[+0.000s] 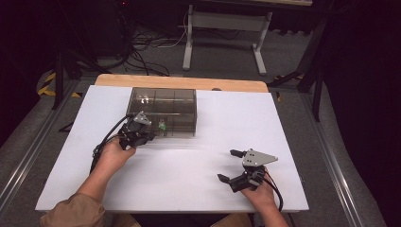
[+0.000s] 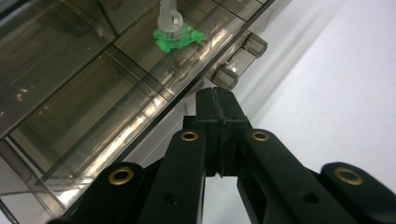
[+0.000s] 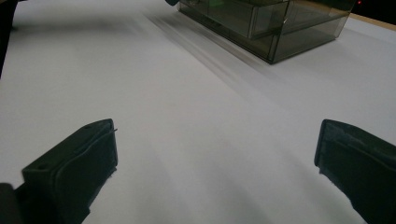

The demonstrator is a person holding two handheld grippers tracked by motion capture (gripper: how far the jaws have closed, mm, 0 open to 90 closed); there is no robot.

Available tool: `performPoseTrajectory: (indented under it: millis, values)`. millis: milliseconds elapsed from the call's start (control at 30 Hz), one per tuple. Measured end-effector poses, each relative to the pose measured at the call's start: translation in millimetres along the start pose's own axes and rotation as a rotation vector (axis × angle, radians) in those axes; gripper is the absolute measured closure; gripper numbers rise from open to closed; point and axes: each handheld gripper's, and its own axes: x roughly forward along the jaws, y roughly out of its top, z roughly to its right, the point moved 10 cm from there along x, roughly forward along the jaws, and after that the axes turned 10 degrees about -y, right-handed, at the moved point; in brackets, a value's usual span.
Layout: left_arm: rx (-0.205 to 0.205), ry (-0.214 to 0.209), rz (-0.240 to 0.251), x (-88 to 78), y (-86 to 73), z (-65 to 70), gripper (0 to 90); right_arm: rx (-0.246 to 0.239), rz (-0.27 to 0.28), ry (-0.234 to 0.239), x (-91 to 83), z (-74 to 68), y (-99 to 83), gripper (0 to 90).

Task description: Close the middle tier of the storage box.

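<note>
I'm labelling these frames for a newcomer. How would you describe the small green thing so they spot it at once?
Find the smoky transparent compartment box on the white table. At its near edge, beside the left gripper, sits a bright green piece with a pale post: the box's one spot of colour.

The compartment box (image 1: 163, 111) stands on the table (image 1: 293, 142) toward the far edge, left of centre; its inside is divided into cells, and a small moulded piece (image 2: 176, 33) sits in a cell at the near side, just behind the box's front wall; two small latch tabs (image 2: 238, 58) project from that front edge. The left gripper (image 1: 135, 134) lies at the box's near left corner, its tips (image 2: 219, 105) just beside the front edge, contact not determinable. The right gripper (image 1: 234, 165) sits near the near edge, right of centre, well apart from the box (image 3: 266, 28), which lies ahead of it.
</note>
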Motion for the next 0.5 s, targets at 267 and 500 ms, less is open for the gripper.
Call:
performPoseTrajectory:
  millis: [267,500]
  values:
    - [-0.026,-0.004,0.023,1.8,2.5,-5.4,90.0,0.001,0.000,0.001,0.1,-0.3,0.0,0.0]
    - [-0.054,0.006,0.050,4.0,6.4,-11.1,90.0,0.001,-0.001,0.000,0.2,0.0,-0.1,0.0]
